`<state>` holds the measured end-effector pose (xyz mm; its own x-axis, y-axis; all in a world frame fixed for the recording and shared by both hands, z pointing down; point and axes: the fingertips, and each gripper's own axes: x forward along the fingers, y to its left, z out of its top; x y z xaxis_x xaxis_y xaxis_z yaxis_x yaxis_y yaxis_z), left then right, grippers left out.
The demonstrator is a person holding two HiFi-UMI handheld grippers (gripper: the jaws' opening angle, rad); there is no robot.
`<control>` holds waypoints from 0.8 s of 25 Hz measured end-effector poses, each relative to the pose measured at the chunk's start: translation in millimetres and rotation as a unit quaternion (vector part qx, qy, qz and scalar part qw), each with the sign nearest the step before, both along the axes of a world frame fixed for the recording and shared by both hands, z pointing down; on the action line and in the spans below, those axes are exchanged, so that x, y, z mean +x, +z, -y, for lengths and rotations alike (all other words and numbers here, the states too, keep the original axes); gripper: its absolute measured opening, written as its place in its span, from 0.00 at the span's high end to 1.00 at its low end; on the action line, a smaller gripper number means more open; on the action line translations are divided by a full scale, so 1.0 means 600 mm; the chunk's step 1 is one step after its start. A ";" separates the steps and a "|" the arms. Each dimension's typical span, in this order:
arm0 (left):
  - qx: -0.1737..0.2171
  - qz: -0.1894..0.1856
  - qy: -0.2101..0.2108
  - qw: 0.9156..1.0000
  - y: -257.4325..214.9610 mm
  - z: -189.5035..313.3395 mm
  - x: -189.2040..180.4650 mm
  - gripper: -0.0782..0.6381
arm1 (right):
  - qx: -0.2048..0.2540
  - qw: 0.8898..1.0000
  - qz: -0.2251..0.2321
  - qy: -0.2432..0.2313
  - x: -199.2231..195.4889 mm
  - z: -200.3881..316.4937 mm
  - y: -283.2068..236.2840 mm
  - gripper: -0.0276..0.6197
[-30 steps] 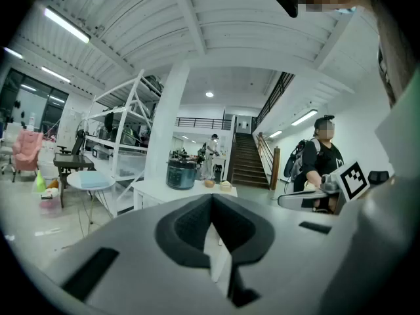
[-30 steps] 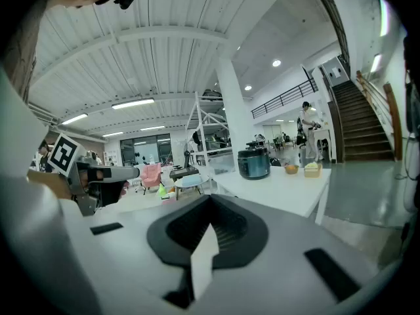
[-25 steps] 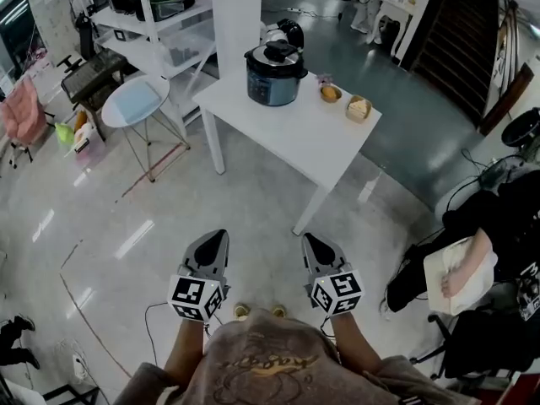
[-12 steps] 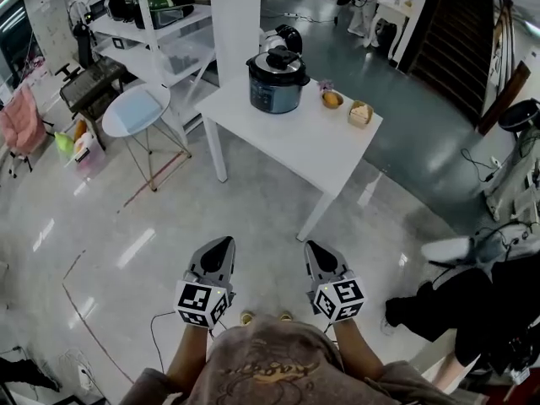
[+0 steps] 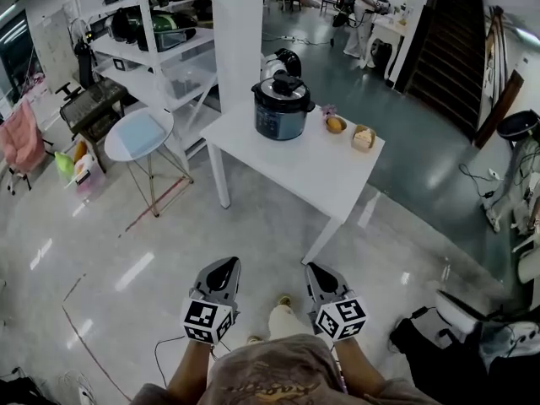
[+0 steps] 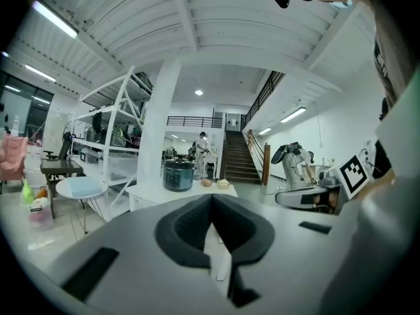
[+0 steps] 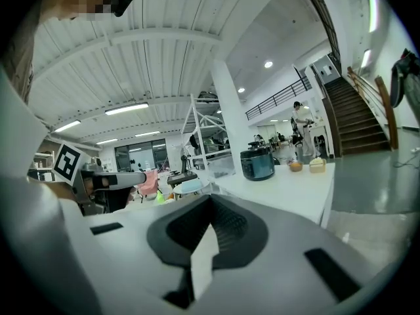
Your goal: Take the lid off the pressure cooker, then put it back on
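Observation:
A dark blue pressure cooker (image 5: 283, 115) with a black lid (image 5: 284, 86) on top stands at the far end of a white table (image 5: 312, 167). It also shows small in the left gripper view as the cooker (image 6: 178, 174) and in the right gripper view as the cooker (image 7: 256, 163). My left gripper (image 5: 224, 268) and right gripper (image 5: 317, 272) are held side by side over the floor, well short of the table. Both are shut and hold nothing.
Two small bowls of food (image 5: 337, 125) (image 5: 364, 137) sit on the table beside the cooker. A white pillar (image 5: 236, 24) rises behind it. Left are a round stool (image 5: 139, 133) and metal shelving (image 5: 160, 32). A person (image 5: 363, 2) stands far back; stairs (image 5: 451, 40) at right.
The view has moved forward toward the table, so the cooker appears nearer and lower in the frame. Both grippers stay shut, side by side. The seated person at the right has slid out of view.

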<state>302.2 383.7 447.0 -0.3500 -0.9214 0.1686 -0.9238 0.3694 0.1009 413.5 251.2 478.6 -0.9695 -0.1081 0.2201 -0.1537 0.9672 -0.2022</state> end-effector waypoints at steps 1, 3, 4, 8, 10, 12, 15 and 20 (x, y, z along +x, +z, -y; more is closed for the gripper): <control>0.000 -0.001 -0.001 1.000 0.002 0.002 -0.007 0.89 | 0.001 1.000 0.000 0.000 -0.006 0.003 0.002 0.96; 0.002 -0.003 -0.001 1.000 0.004 0.009 -0.021 0.89 | 0.001 1.000 -0.001 0.001 -0.020 0.010 0.006 0.96; 0.002 -0.003 0.000 1.000 0.005 0.013 -0.029 0.89 | 0.000 1.000 -0.002 0.002 -0.028 0.014 0.008 0.96; 0.004 0.002 0.002 1.000 0.009 0.031 -0.064 0.89 | -0.004 1.000 0.001 0.001 -0.065 0.027 0.019 0.96; 0.005 0.004 0.002 1.000 0.013 0.046 -0.081 0.89 | -0.002 1.000 0.002 -0.003 -0.086 0.038 0.025 0.96; 0.006 0.004 0.003 1.000 0.015 0.063 -0.099 0.89 | -0.001 1.000 0.001 -0.007 -0.108 0.052 0.029 0.96; 0.005 0.001 0.002 1.000 0.017 0.089 -0.132 0.89 | -0.003 1.000 -0.001 -0.012 -0.144 0.076 0.029 0.96; 0.001 -0.003 -0.004 1.000 0.017 0.138 -0.195 0.89 | -0.005 1.000 -0.002 -0.015 -0.210 0.132 0.024 0.96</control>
<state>184.9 300.6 457.4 -0.3564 -0.9191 0.1681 -0.9202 0.3764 0.1074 287.4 172.1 492.7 -0.9712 -0.0765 0.2257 -0.1253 0.9695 -0.2107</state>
